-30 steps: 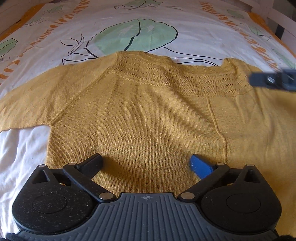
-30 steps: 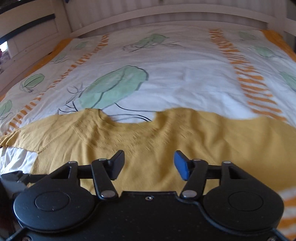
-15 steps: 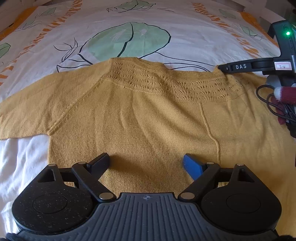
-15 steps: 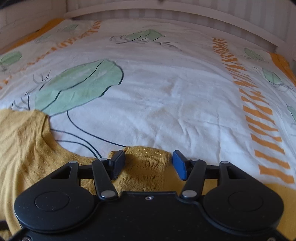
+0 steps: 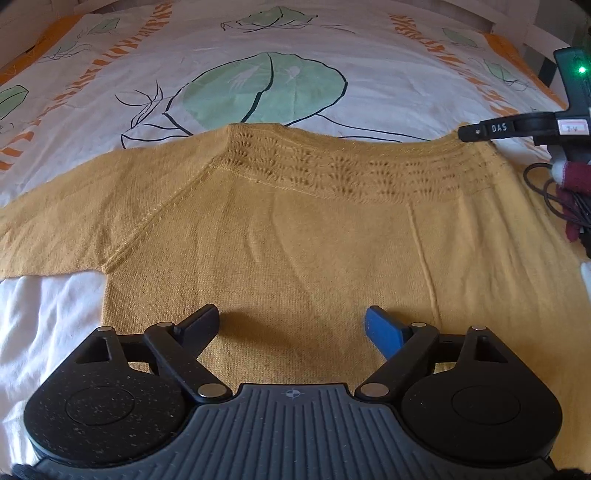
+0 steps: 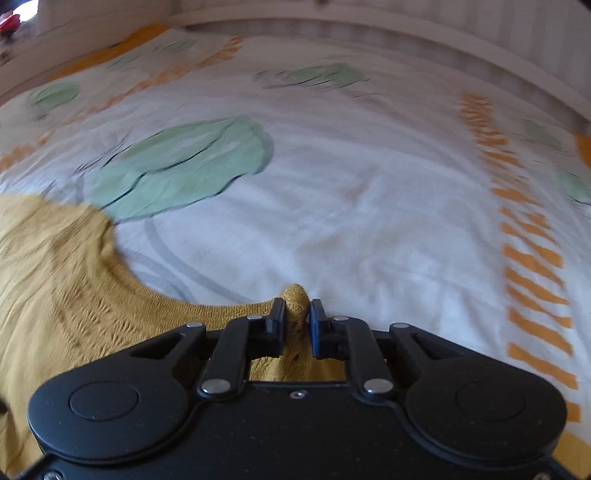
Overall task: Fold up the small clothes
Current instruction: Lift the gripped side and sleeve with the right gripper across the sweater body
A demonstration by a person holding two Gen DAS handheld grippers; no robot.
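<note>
A mustard-yellow knitted sweater [image 5: 295,229] lies flat on the bed, neckline away from me, its left sleeve stretched out to the left. My left gripper [image 5: 291,325] is open and empty, low over the sweater's lower body. My right gripper [image 6: 297,317] is shut on the sweater's neckline [image 6: 293,295] at its right shoulder corner, with a bunch of knit pinched between the pads. It also shows in the left wrist view [image 5: 517,127] at the collar's right end. The sweater [image 6: 55,280] spreads to the left in the right wrist view.
The bedsheet [image 5: 258,55] is white with green leaf prints and orange stripes. A white bed frame [image 6: 369,33] runs along the far edge. Black cables [image 5: 554,195] and a dark red gloved hand [image 5: 576,177] hang at the right by the right gripper.
My right gripper has closed on the right corner of the neckline, having moved forward to it over the last second. My left gripper stays open over the sweater's body.
</note>
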